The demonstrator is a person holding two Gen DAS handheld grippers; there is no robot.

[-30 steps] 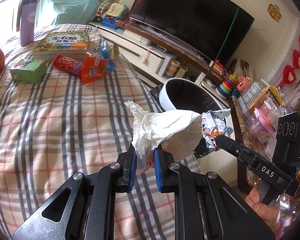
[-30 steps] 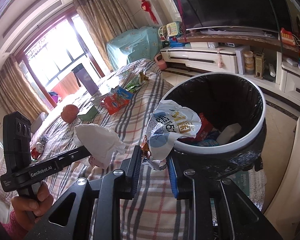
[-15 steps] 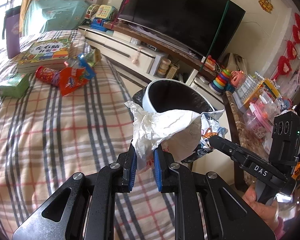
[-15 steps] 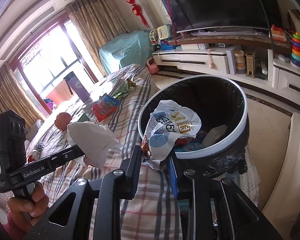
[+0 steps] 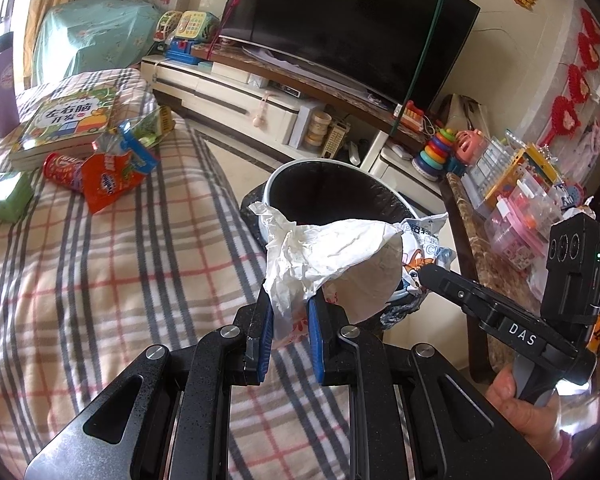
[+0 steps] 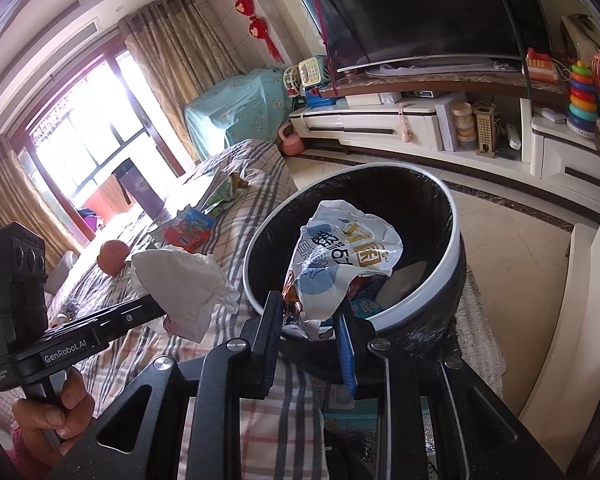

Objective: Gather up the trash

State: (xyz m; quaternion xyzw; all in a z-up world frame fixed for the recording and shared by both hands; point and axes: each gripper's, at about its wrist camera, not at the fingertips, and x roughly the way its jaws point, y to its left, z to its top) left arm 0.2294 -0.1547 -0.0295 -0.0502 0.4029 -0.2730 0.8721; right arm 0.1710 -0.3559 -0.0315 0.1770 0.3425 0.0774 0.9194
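My two wrist cameras looked down along their fingers, close over the plaid bed (image 5: 100, 264); both shared the bin (image 6: 452, 248), probably from opposite sides.

Carried nearer the trash bin (image 6: 454, 240); snack wrapper (image 6: 348, 256) now over its mouth, crumpled tissue (image 5: 324, 256) seemingly just short of the rim

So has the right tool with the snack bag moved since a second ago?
Yes. The right tool has carried its snack bag toward the trash bin, now over its near rim.
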